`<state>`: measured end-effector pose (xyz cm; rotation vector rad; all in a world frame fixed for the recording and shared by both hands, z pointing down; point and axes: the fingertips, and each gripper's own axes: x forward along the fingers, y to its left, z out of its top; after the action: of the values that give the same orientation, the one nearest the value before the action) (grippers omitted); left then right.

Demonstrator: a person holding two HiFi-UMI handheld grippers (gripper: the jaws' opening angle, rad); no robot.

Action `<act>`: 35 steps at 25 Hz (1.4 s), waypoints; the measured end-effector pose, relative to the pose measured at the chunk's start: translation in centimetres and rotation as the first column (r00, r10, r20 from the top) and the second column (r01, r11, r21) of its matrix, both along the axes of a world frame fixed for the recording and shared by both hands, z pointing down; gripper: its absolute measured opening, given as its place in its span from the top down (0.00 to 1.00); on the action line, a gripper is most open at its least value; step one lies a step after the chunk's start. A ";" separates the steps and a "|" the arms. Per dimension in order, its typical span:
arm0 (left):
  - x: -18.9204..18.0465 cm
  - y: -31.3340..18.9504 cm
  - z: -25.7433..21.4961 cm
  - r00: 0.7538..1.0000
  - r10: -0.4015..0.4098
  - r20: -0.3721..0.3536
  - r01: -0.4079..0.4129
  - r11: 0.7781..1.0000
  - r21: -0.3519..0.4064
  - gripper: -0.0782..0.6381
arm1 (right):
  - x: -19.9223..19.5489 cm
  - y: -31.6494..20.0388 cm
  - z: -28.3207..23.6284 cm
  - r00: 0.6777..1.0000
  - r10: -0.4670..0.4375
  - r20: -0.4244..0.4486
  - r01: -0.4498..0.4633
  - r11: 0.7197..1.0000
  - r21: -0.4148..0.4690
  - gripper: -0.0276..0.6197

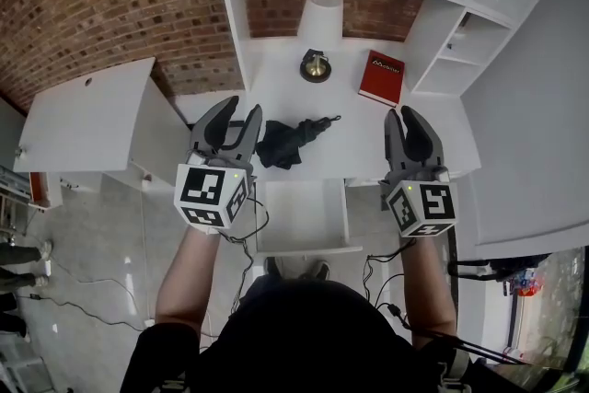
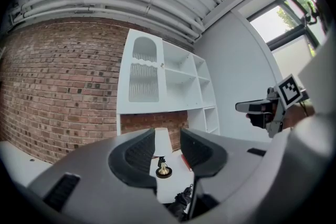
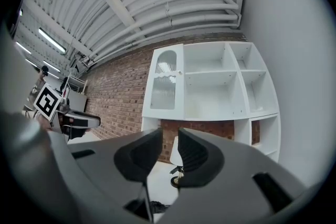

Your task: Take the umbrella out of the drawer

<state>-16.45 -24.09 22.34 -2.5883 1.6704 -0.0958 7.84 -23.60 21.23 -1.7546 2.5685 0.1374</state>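
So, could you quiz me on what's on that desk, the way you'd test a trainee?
1. True or false: the black umbrella lies on the white desk top, not inside the open drawer.
2. In the head view, what lies on the desk to the right of the lamp? A) a red book B) a blue mug C) a green bottle
3. Which claw is nearer the umbrella?

Key: 1 true. 2 A. 3 the left claw, just beside the umbrella.
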 end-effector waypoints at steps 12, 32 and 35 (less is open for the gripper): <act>0.5 -0.3 0.4 1.000 0.019 0.001 -0.019 1.000 -0.008 0.69 | 0.4 -0.1 0.4 1.000 0.010 0.002 -0.010 1.000 -0.015 0.85; -1.2 -1.2 3.1 0.997 0.031 -0.077 -0.037 0.996 -0.079 0.69 | -1.3 -0.8 2.3 0.999 0.019 -0.030 -0.021 0.998 -0.061 0.86; -1.4 -1.4 3.6 0.996 0.028 -0.082 -0.036 0.995 -0.091 0.69 | -1.5 -1.0 2.8 0.999 0.023 -0.031 -0.025 0.997 -0.073 0.87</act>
<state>-17.88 -25.45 25.97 -2.7204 1.6884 -0.0690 6.39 -24.58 24.02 -1.8224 2.6062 0.0714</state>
